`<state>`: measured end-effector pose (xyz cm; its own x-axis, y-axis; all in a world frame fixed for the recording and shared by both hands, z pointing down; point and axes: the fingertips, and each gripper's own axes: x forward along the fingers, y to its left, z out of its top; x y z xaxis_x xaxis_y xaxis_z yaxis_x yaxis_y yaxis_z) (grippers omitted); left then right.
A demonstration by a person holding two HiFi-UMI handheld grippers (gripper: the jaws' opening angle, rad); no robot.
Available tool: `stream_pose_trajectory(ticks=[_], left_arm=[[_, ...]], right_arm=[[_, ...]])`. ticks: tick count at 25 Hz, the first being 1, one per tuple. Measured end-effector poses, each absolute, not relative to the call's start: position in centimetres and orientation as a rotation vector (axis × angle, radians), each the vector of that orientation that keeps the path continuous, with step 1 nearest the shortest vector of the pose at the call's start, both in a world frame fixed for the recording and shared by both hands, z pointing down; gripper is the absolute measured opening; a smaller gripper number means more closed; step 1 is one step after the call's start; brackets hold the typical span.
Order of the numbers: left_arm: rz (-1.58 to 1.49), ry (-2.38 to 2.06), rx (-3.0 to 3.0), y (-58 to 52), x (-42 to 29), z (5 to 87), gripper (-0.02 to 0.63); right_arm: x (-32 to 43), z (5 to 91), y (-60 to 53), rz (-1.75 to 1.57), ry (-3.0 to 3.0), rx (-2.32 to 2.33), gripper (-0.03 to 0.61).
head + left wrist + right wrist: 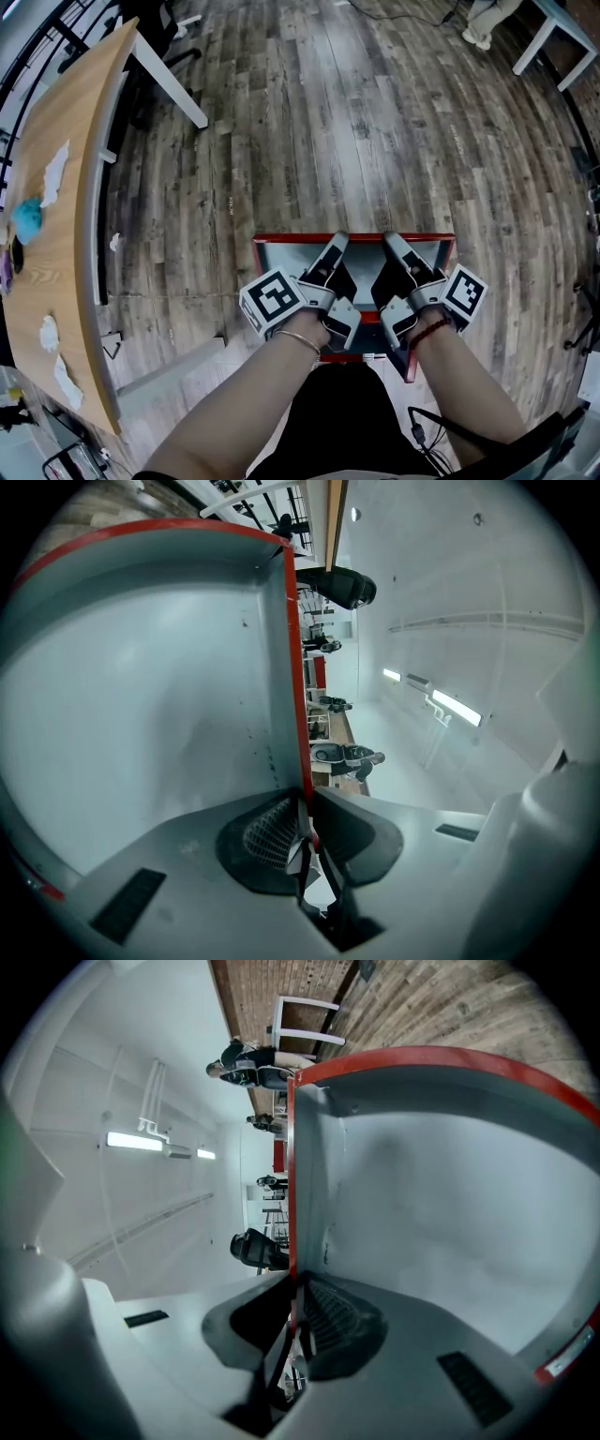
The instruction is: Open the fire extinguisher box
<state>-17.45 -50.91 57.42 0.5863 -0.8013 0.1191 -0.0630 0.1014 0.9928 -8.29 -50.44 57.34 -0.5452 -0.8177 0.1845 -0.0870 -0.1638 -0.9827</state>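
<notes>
Head view from above, steeply down, both gripper views close up, all sharing the box lid [361, 251]

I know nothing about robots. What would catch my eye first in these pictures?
In the middle of the head view, the left gripper and the right gripper each pinch the red edge of a grey lid above the wooden floor. Along the left side runs a wooden table scattered with crumpled tissues.
</notes>
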Motion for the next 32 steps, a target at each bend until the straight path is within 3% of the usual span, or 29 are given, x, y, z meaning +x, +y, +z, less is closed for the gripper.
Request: stream_pose_trajectory(ticks=[32], left_arm=[[-0.817,-0.730,1.362,-51.61,-17.09,57.40,0.045]], right_arm=[[-8.78,57.59,-50.88,-1.751,1.653,-0.913,0.052]])
